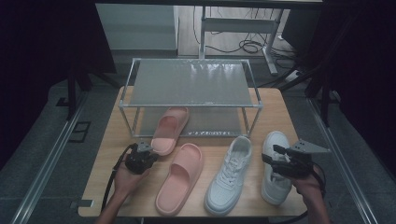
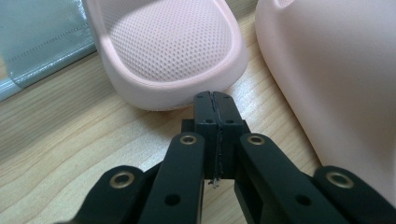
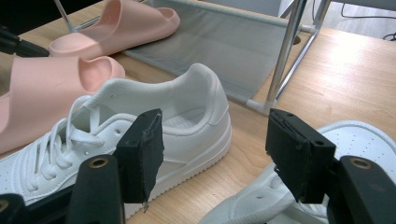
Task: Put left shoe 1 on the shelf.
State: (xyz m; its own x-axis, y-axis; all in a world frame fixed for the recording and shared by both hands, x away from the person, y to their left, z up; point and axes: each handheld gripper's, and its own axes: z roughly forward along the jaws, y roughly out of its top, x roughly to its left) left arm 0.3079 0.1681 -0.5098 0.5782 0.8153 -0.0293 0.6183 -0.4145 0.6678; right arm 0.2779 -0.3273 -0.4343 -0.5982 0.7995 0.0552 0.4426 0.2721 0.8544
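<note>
Wooden desk [image 1: 109, 154], dark room around. Left gripper [image 2: 212, 100], jaws pressed together w/ nothing between, tip at heel of pink slipper [image 2: 168, 46]; slipper's long axis runs ahead into shoe rack [image 1: 191, 88] lower shelf, clear path. Right gripper [image 3: 212, 154] wide open, empty, by white sneakers [image 3: 140, 126].

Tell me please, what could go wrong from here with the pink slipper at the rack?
1. The left gripper is shut with its tips at the heel of the pink slipper; a push could turn it against the rack post instead of sliding it in.
2. The second pink slipper lies close beside and might be knocked.
</note>
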